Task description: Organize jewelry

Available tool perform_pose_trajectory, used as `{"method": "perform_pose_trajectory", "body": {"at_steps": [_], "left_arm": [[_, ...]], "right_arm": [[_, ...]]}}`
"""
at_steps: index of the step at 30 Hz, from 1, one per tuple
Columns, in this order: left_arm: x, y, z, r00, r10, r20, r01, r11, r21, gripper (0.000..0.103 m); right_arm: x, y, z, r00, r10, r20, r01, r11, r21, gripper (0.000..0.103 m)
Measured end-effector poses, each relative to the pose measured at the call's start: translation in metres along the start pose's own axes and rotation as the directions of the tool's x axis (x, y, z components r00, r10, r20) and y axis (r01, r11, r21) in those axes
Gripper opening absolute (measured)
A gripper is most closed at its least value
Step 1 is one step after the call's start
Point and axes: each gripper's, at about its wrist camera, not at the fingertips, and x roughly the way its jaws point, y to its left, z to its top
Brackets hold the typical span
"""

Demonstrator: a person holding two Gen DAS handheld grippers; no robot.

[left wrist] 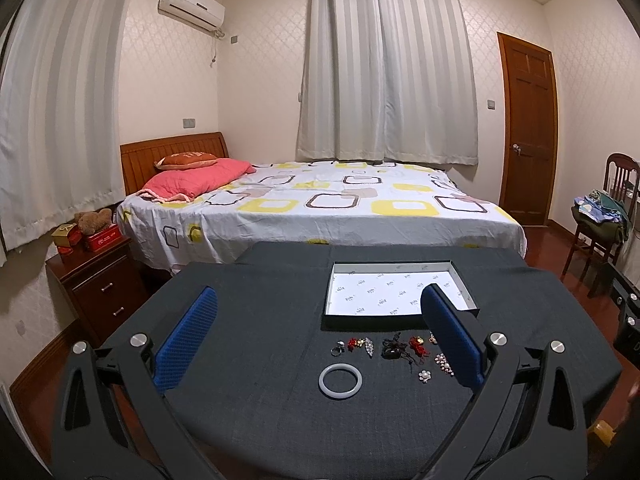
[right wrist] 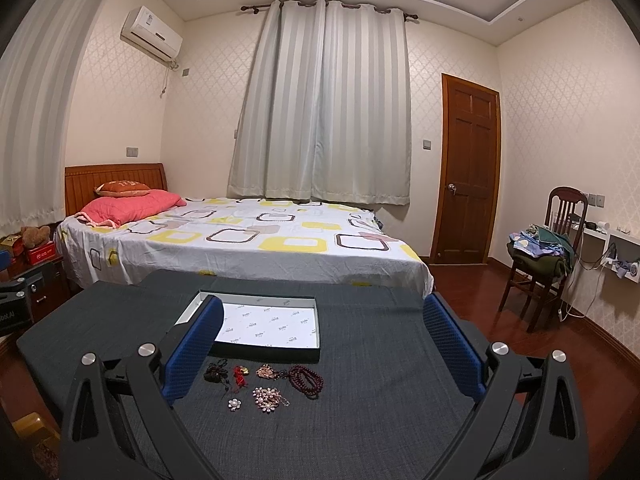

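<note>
Dark grey cloth covers the table (left wrist: 256, 320), its far edge near the bed (left wrist: 320, 208), with bare cloth to the left. The shallow white-lined box (left wrist: 394, 286) sits open toward the far side. Just before it lies a row of jewelry: maroon beads (right wrist: 307, 380), white bangle (left wrist: 340, 379), pearl brooch (right wrist: 267, 398). The left gripper (left wrist: 318, 338) and right gripper (right wrist: 320, 350) hover spread wide, holding nothing, with the pieces between their blue pads.

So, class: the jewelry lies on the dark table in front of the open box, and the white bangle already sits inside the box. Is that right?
Not quite. The white bangle lies on the dark table, outside the open box, which holds no jewelry. The left wrist view shows it.
</note>
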Motion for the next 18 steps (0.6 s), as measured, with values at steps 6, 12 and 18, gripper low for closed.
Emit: {"method": "perform_pose_trajectory", "body": {"at_steps": [6,12,18], "left_arm": [[0.001,-0.0007,-0.0012,1.0,-0.004,-0.001,0.004,1.0,-0.001,0.099],[0.001,-0.0027,-0.0028,1.0,-0.004,-0.003,0.004,1.0,-0.001,0.099],[0.0014,-0.0019,-0.0028,1.0,-0.006,-0.001,0.006,1.0,-0.004,0.099]], "right_arm": [[0.0001,0.0002,-0.0004,1.0,0.0,-0.001,0.0,1.0,0.0,0.097],[0.0003,0.0012,-0.001,1.0,0.002,-0.004,-0.002,1.0,-0.001,0.097],[0.0018,0.0034,-0.0046,1.0,0.005,-0.012,-0.005,1.0,0.0,0.097]]}}
